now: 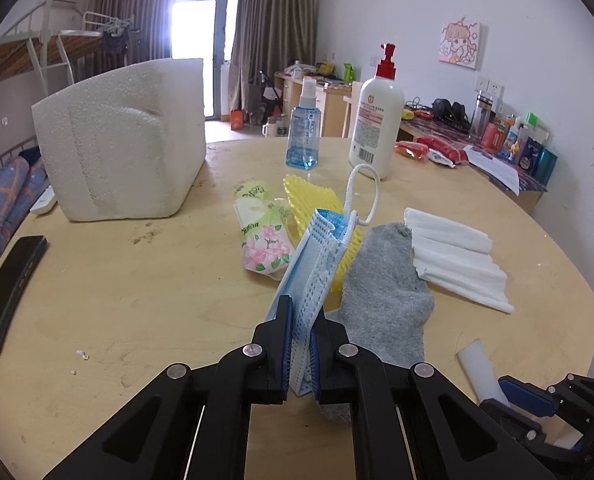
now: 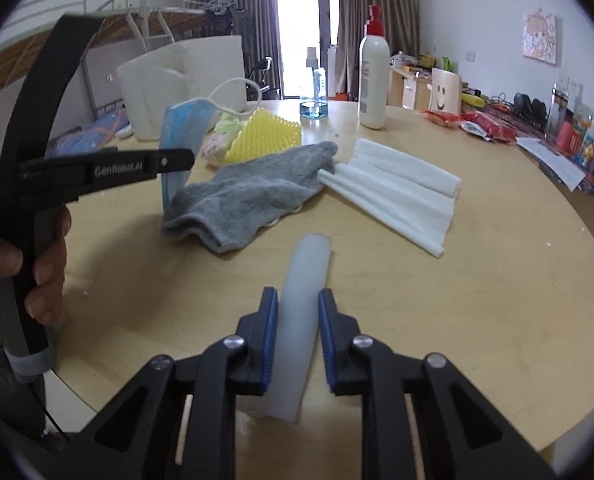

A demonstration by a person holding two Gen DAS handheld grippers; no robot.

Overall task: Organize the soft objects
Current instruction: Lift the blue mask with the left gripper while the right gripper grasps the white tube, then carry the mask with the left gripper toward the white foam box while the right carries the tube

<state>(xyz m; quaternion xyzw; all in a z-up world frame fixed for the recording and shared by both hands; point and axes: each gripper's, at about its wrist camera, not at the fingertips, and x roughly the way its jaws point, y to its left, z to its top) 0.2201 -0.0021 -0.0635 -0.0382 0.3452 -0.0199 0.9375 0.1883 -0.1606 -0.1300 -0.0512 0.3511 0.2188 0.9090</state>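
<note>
Two soft things pinched over the round table [image 1: 137,304].

At nine o'clock the left gripper [image 1: 300,354] nips a limp blue face mask [image 1: 309,272] by its lower edge; light and floppy, best taken at the folded hem. At three o'clock the right gripper [image 2: 298,340] squeezes a pale foam strip [image 2: 303,300] near its end; springy, likely easily crushed.
</note>
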